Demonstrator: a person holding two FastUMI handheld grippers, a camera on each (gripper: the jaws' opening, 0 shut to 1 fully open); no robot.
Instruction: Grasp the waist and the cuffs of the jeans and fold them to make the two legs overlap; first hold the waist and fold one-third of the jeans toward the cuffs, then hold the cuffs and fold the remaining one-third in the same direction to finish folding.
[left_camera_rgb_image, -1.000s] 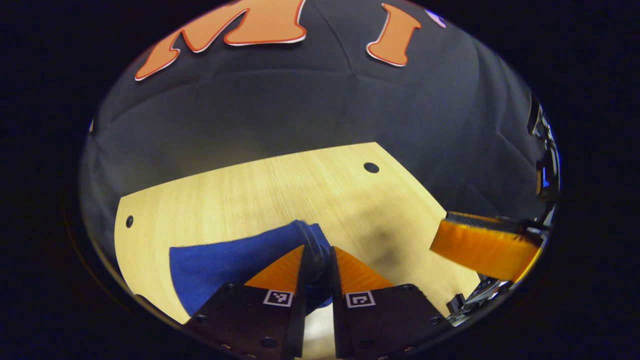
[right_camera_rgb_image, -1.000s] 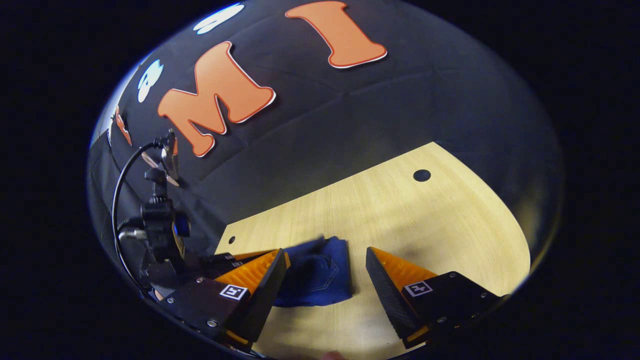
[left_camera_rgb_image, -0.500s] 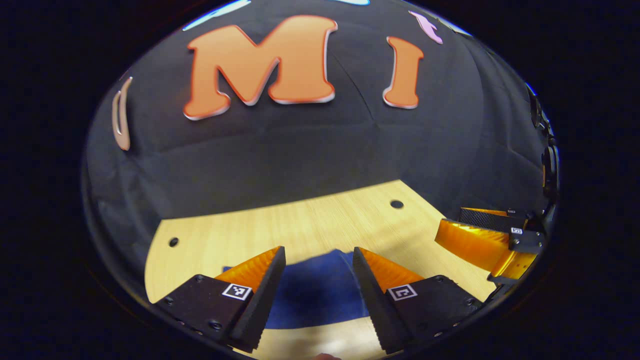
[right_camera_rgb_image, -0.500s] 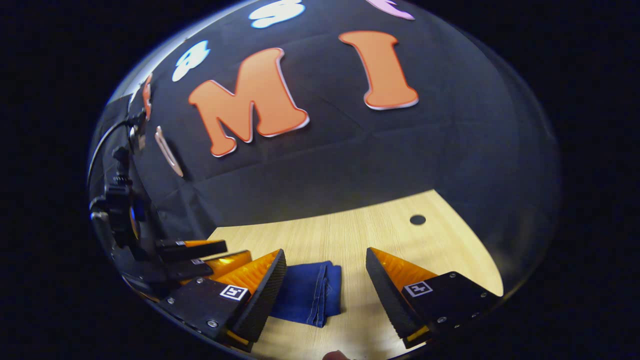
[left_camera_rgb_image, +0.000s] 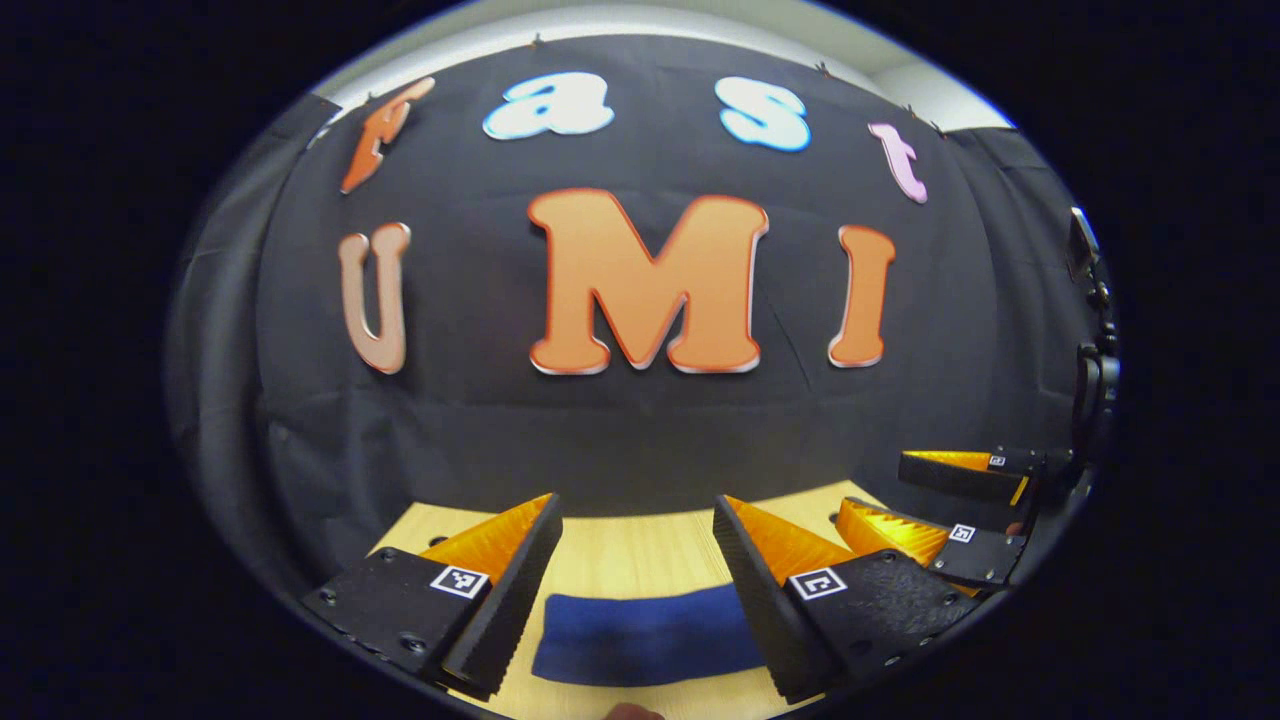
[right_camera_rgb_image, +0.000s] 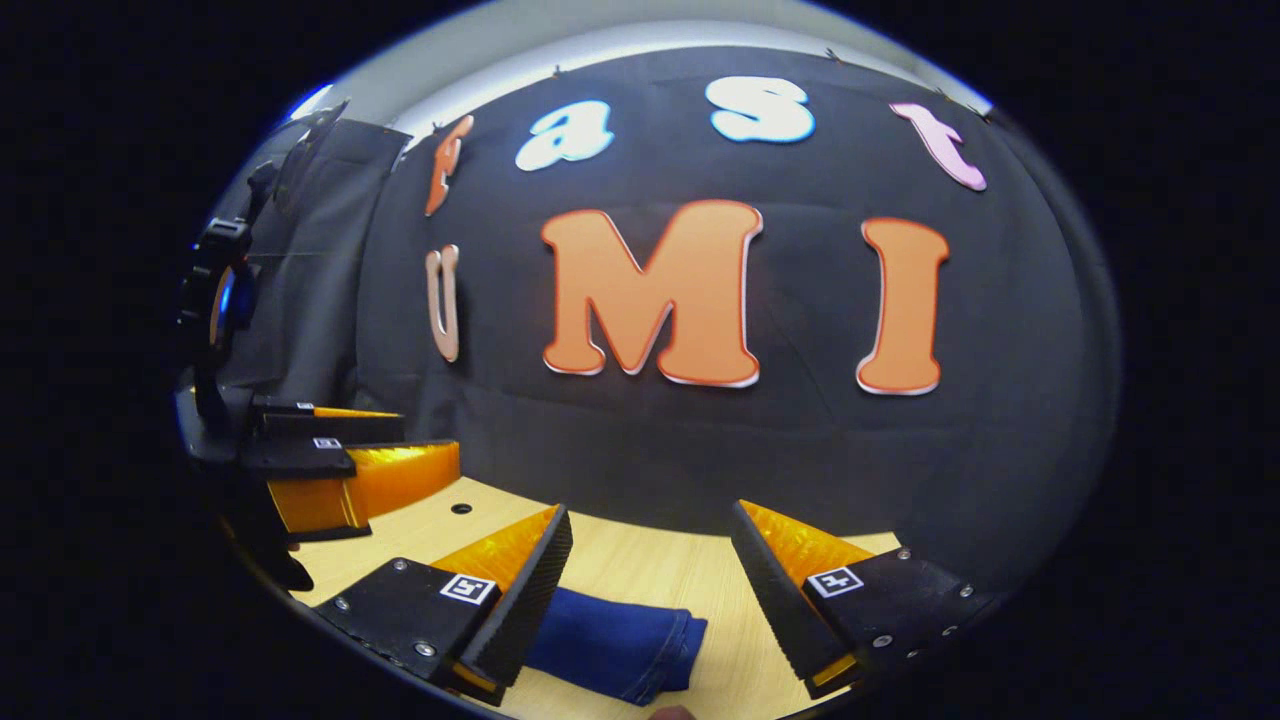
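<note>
Both tools gape wide, holding nothing; the folded jeans (left_camera_rgb_image: 648, 640) lie on the desk (left_camera_rgb_image: 630, 550) just below the left tool (left_camera_rgb_image: 635, 590), long axis crosswise; from the right tool (right_camera_rgb_image: 650, 590) they sit low-left.

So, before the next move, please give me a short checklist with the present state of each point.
1. Left hand-held gripper open, holding nothing: ok.
2. Right hand-held gripper open, holding nothing: ok.
3. Folded blue denim jeans lie on the pale wooden table: ok.
4. Both hand-held grippers clear of the jeans: ok.
5. Folded in even thirds: cannot tell; part of the bundle is hidden.
</note>
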